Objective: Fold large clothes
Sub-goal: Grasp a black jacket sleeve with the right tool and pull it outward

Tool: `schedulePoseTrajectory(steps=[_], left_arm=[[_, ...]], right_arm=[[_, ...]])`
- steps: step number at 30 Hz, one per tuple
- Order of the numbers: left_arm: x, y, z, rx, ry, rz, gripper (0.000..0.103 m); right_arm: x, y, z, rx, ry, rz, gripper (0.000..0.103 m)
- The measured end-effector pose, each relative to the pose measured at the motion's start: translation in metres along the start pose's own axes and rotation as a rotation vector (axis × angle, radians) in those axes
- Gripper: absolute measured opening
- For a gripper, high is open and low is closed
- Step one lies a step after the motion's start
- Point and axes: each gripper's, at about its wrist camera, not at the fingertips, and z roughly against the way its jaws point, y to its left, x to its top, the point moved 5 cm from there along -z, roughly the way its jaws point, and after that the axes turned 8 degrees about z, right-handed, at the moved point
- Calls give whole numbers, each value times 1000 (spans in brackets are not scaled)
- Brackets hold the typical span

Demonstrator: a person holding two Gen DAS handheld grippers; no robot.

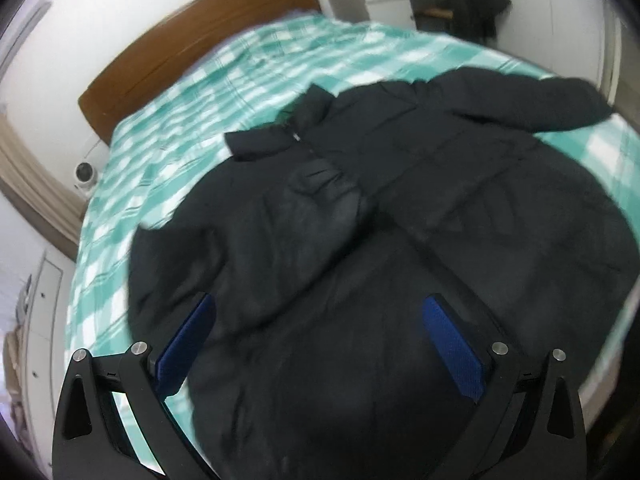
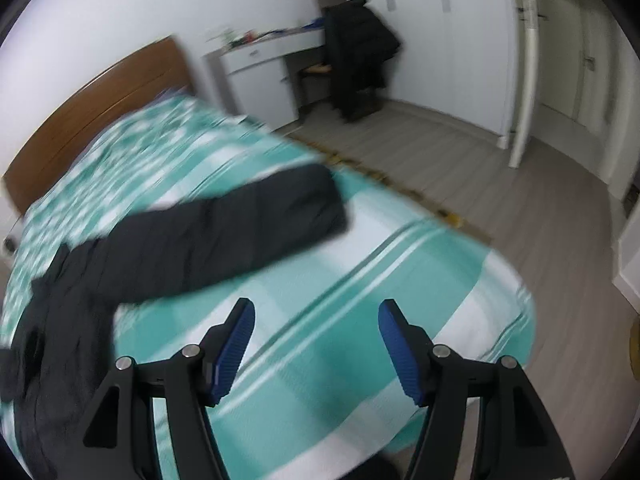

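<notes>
Dark padded jacket (image 1: 380,208) spread flat on green checked bed (image 1: 168,128), front up, collar toward headboard (image 1: 192,36), hem toward the grippers. Left gripper (image 1: 316,340) poised over the lower body panel, jaws wide apart, nothing between the pads. Right gripper (image 2: 316,344) likewise parted and empty, over bare bedcover; outstretched sleeve (image 2: 240,224) ahead and to its left, long axis running crosswise toward the bed edge. Judged: right gripper nearer that sleeve, likely next fold inward.

Black puffer jacket (image 1: 380,220) spread front-up on bed (image 1: 180,128)
</notes>
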Motion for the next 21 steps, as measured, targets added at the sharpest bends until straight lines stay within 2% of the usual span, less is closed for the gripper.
schedulePoseTrajectory(steps=[3,6,8,10,12,13,17,21], left_arm=[[24,1,-61,24,78,39,103],[33,7,-104,35,143,85,102],[32,11,-119,10,167,125,81],[28,15,-120,-33,175,166,28],[25,29,-107,-37,144,214,12],[23,37,-97,-53,132,243,9],[19,86,-30,-36,18,363,8],[1,157,47,36,-100,479,8]], right_arm=[[-27,41,3,91,26,46,66],[-47,72,17,135,22,107,66],[-56,97,25,159,24,169,66],[-61,120,29,181,23,225,66],[-62,142,34,210,15,275,66],[-63,149,39,220,12,292,66],[-63,184,53,267,-11,351,66],[-62,209,62,295,-22,386,66]])
